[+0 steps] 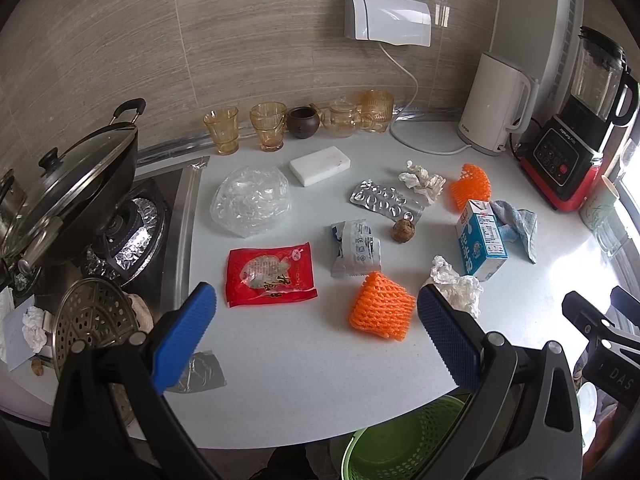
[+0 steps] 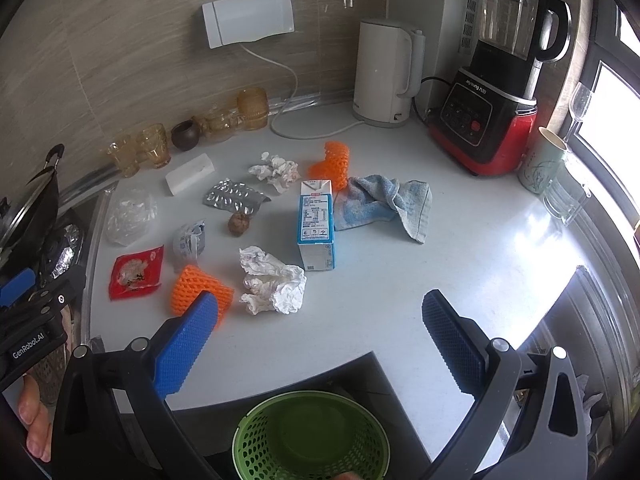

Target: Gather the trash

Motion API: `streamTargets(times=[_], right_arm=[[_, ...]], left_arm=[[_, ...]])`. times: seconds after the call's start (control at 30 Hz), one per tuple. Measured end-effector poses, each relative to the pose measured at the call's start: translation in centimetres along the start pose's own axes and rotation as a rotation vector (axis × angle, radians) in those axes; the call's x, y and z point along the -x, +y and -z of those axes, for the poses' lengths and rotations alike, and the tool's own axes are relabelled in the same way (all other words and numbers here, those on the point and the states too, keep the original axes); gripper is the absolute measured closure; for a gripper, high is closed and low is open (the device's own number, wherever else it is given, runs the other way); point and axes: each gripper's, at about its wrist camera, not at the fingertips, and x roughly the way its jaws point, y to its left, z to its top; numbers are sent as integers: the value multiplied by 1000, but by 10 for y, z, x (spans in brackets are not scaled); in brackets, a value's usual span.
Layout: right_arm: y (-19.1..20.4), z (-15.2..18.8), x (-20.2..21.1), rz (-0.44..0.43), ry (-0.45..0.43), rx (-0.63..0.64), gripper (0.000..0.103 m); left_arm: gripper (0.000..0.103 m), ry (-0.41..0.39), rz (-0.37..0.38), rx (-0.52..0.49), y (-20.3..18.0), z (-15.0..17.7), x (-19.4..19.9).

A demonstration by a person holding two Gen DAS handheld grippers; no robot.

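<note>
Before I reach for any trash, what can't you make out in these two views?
- Green perforated plastic basket: its lower rim is cut off by the right wrist view's bottom edge; in the left wrist view a finger covers part of it.
- Crinkled clear plastic scrap: partly behind the left gripper's blue finger, left wrist view.
- Blue-and-white milk carton: print too small to read; whether it is empty cannot be told.
- Small brown lump: too small to identify.

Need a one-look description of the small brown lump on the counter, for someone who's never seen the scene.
Start at the upright blue-and-white milk carton in the middle of the white countertop. Just to its left, at the near edge of the silver blister pack, sits the brown lump. It is the only small, round, rough brown piece there; everything around it is paper, foil, plastic or orange foam netting.
</note>
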Motion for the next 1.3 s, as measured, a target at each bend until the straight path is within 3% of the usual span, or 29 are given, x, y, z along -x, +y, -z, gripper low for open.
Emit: streamTargets(times=[0.4,0.67,0.9,1.3], right_arm=[[5,11,-25,6,-27,30,2],[0,25,-53,-90,25,8,2],[8,31,-70,-96,34,24,2],[60,39,-96,-167,75,97,2]], left_arm=[[6,-37,32,-30,21,8,-24],[6,-26,6,-66,58,26,-44],[6,-10,17,-48,87,36,-60],[6,52,92,-37,99,26,-100]])
